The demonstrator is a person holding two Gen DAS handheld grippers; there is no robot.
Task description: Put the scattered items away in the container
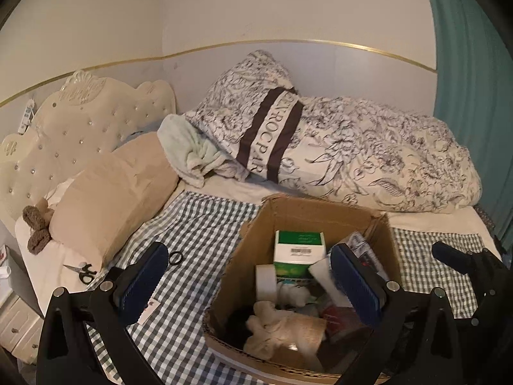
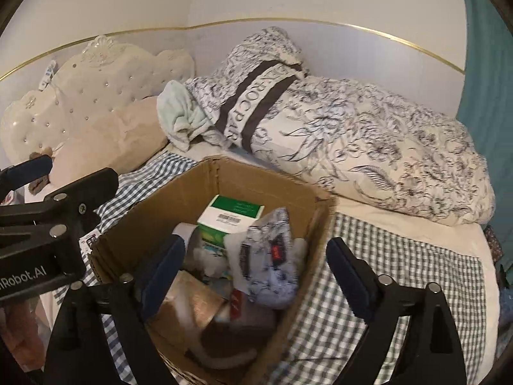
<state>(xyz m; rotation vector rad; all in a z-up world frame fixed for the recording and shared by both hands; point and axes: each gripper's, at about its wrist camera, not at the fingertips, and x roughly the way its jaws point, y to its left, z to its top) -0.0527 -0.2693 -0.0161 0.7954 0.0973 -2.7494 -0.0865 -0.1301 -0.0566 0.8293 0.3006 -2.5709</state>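
Note:
An open cardboard box point(image 1: 301, 211) stands on a checked cloth point(image 1: 192, 224) on the bed. It holds a green-and-white carton point(image 1: 299, 250), a tape roll point(image 1: 266, 280), a cream soft item point(image 1: 282, 327) and a patterned packet point(image 2: 269, 256). My left gripper point(image 1: 253, 276) is open and empty above the box's left edge. My right gripper point(image 2: 256, 272) is open and empty over the box point(image 2: 179, 192). On the cloth left of the box lie a black ring point(image 1: 175, 258) and a small card point(image 1: 149, 309). Scissors point(image 1: 83, 271) lie on the sheet by a pillow.
A beige pillow point(image 1: 112, 199), a brown plush toy point(image 1: 37, 227) and a tufted headboard point(image 1: 64, 128) are at the left. A folded floral duvet point(image 1: 368, 154) and a pale towel point(image 1: 189, 150) lie behind the box. A teal curtain point(image 1: 474, 80) hangs at the right.

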